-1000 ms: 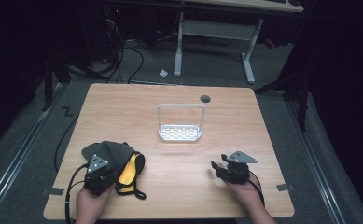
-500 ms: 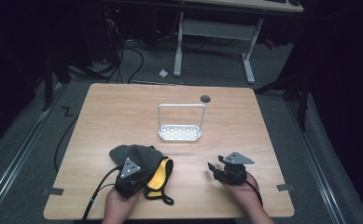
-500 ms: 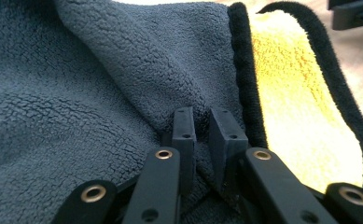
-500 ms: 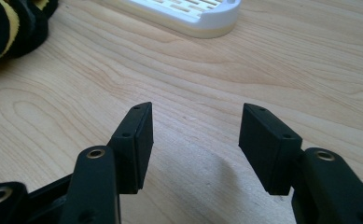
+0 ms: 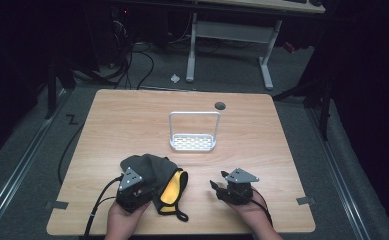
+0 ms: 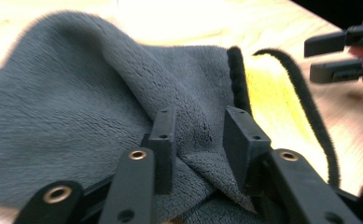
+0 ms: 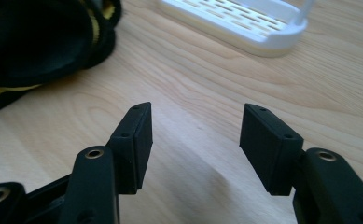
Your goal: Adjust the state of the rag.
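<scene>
Our left gripper (image 6: 200,140), jaws just opened, straddles a fold of the grey-and-yellow black-edged microfibre cloth (image 5: 157,182) bunched beneath it on the desk (image 5: 132,125), unfolded yet, while our right gripper (image 7: 195,147) waits wide and empty beside it

Overhead view; two close tabletop views

Both forearms come in over the near edge of the tabletop (image 5: 282,125). The left hand (image 5: 119,220) holds the left hand-held gripper (image 6: 200,135) low near the near-left part, its grey plate on top and its cable trailing back toward the near edge. Its jaws have just been opening and now stand apart, a fold of cloth (image 6: 76,107) lying between them. The right hand (image 5: 249,212) holds the right hand-held gripper (image 7: 195,144) near the near-right part, level and low, its jaws wide apart over bare wood.
</scene>
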Demonstrator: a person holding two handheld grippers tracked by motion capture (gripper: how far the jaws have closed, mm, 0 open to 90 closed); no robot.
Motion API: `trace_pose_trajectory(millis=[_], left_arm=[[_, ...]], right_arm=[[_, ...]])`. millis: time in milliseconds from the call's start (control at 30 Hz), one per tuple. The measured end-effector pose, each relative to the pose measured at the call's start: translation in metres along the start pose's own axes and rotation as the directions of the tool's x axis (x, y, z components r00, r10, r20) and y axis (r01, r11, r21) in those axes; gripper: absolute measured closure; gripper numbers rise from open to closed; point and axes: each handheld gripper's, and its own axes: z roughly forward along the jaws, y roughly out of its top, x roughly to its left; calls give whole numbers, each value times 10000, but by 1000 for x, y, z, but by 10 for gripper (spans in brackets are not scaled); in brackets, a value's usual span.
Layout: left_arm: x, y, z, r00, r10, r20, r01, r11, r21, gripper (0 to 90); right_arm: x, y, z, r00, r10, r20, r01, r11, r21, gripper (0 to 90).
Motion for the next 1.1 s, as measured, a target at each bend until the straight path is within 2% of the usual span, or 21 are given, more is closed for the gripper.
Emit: trace_pose_trajectory(millis=[133, 200, 233, 267, 300, 333, 400, 467, 500, 533, 633, 667, 700, 733, 800, 833, 867, 900, 933, 1067, 1100], left_arm=[[-1, 3, -6, 9999, -67, 89, 69, 9998, -176, 571], [-8, 7, -6, 9994, 6, 358, 5, 9995, -315, 524], [-8, 7, -6, 9994, 6, 358, 5, 9995, -315, 502], [-16, 7, -2, 9985, 249, 488, -235, 9993, -292, 485], [-16, 7, -2, 9985, 249, 488, -235, 9993, -292, 474], [-23, 6, 5, 9973, 584, 454, -584, 9983, -16, 472], [-28, 5, 13, 9951, 969, 188, -976, 9945, 369, 491], [-28, 4, 15, 9948, 1018, 91, -1021, 9936, 473, 538], [-27, 3, 17, 9960, 887, 113, -892, 9945, 552, 538], [-26, 1, 18, 9968, 799, 69, -802, 9945, 677, 633], [-23, -2, 22, 9949, 981, -250, -951, 9905, 997, 822], [-21, -2, 21, 9951, 957, -263, -928, 9909, 971, 822], [-18, -2, 20, 9972, 706, -253, -682, 9941, 843, 849], [-18, -2, 20, 9972, 706, -253, -682, 9941, 843, 851], [-15, -2, 16, 9978, 581, -313, -556, 9956, 752, 850], [-15, -2, 16, 9978, 581, -313, -556, 9956, 752, 848], [-13, -2, 14, 9986, 434, -299, -414, 9970, 659, 844], [-13, -2, 14, 9986, 434, -299, -414, 9970, 659, 837], [-11, -1, 12, 9990, 380, -225, -366, 9975, 600, 825], [-12, -3, 10, 9988, 467, -150, -457, 9973, 569, 792], [-12, -3, 10, 9988, 467, -150, -457, 9973, 569, 793]], right_arm=[[11, 3, 0, 9993, -162, -350, 161, 9999, -36, 442], [17, 5, 1, 9979, -194, -615, 189, 9998, -77, 441], [21, 6, 1, 9973, -261, -681, 255, 9996, -96, 440], [25, 8, 1, 9964, -332, -784, 325, 9994, -105, 440], [30, 9, 0, 9949, -364, -941, 355, 9993, -116, 441], [35, 9, 0, 9927, -472, -1109, 462, 9989, -113, 441], [44, 10, 1, 9891, -647, -1322, 638, 9979, -108, 441], [49, 11, 2, 9872, -660, -1454, 658, 9978, -66, 441], [53, 11, 3, 9847, -683, -1605, 689, 9976, -21, 440], [62, 12, 4, 9791, -758, -1886, 769, 9970, -14, 438], [75, 14, 8, 9647, -948, -2459, 989, 9951, 44, 430], [75, 14, 8, 9647, -948, -2459, 989, 9951, 44, 430], [83, 14, 12, 9575, -1295, -2577, 1364, 9906, 91, 425], [83, 14, 12, 9575, -1295, -2577, 1364, 9906, 91, 425], [90, 13, 16, 9498, -1404, -2797, 1547, 9875, 295, 427], [90, 13, 16, 9498, -1404, -2797, 1547, 9875, 295, 427], [94, 12, 18, 9437, -1491, -2952, 1680, 9850, 393, 428], [94, 12, 18, 9437, -1491, -2952, 1680, 9850, 393, 428], [100, 12, 19, 9382, -1610, -3064, 1843, 9817, 487, 428], [109, 12, 25, 9289, -1887, -3185, 2227, 9721, 736, 440], [109, 12, 25, 9289, -1887, -3185, 2227, 9721, 736, 440]])
